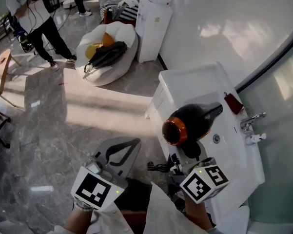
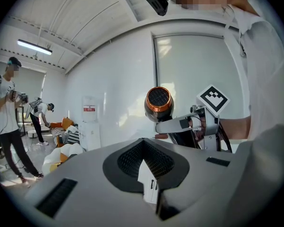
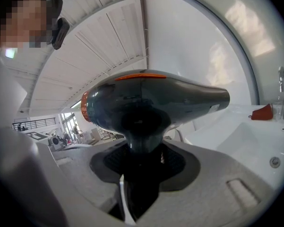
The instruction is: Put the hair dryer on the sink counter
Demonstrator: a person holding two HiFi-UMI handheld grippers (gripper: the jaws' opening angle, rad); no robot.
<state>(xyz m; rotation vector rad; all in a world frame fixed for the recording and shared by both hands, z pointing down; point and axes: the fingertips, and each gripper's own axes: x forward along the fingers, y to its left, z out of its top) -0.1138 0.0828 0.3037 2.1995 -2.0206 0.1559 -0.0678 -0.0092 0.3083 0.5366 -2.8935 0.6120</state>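
Observation:
A dark hair dryer [image 1: 190, 123] with a copper ring at its back end hangs over the white sink counter [image 1: 195, 82], nozzle toward the wall. My right gripper [image 1: 191, 152] is shut on its handle from below. In the right gripper view the dryer [image 3: 151, 103] fills the middle, and its handle drops between the jaws of my right gripper [image 3: 142, 162]. My left gripper [image 1: 129, 147] is over the floor left of the counter, shut and holding nothing. The left gripper view shows my left gripper [image 2: 144, 150] and, beyond its closed tips, the dryer [image 2: 159, 103].
A faucet [image 1: 253, 121], a small red object [image 1: 233, 103] and the basin drain [image 1: 216, 138] are on the sink unit. A white water dispenser [image 1: 153, 28] stands by the wall, with a beanbag [image 1: 107, 52] beside it. A person [image 1: 36, 18] stands at the far left.

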